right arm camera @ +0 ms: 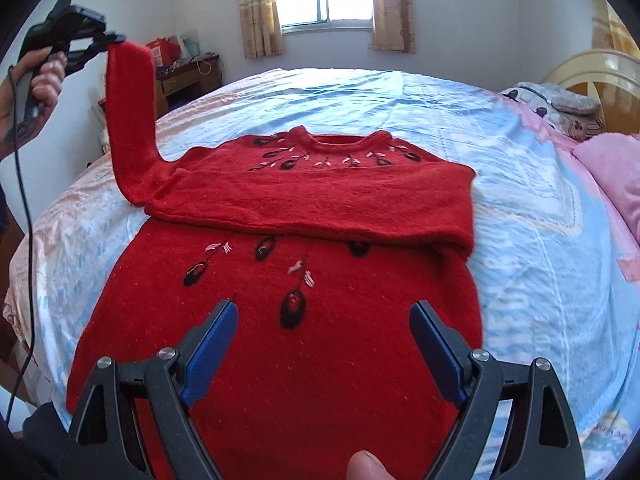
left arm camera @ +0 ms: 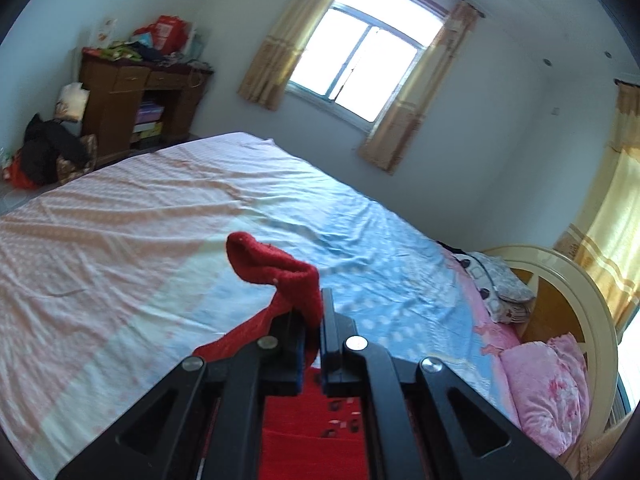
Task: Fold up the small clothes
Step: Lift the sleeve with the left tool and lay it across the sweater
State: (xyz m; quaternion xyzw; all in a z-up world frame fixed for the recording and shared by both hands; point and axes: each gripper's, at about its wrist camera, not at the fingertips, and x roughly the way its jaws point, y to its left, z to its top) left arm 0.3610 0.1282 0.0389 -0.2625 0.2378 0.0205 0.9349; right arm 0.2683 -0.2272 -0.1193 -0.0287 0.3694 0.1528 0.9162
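A red knitted sweater (right arm camera: 280,340) with black and white embroidery lies flat on the bed, neck away from me. Its right sleeve (right arm camera: 320,200) is folded across the chest. My left gripper (right arm camera: 114,38) is shut on the cuff of the left sleeve (right arm camera: 132,120) and holds it raised high above the bed's left side. In the left wrist view the red cuff (left arm camera: 276,268) sticks up between the closed fingers (left arm camera: 310,320). My right gripper (right arm camera: 324,316) is open and empty, hovering over the sweater's lower body.
The bed has a blue, white and pink sheet (right arm camera: 520,200). Pink pillows (right arm camera: 616,176) and a cream headboard (right arm camera: 584,68) are at the right. A brown cluttered dresser (left arm camera: 140,92) stands at the far left wall, a window (left arm camera: 360,60) behind the bed.
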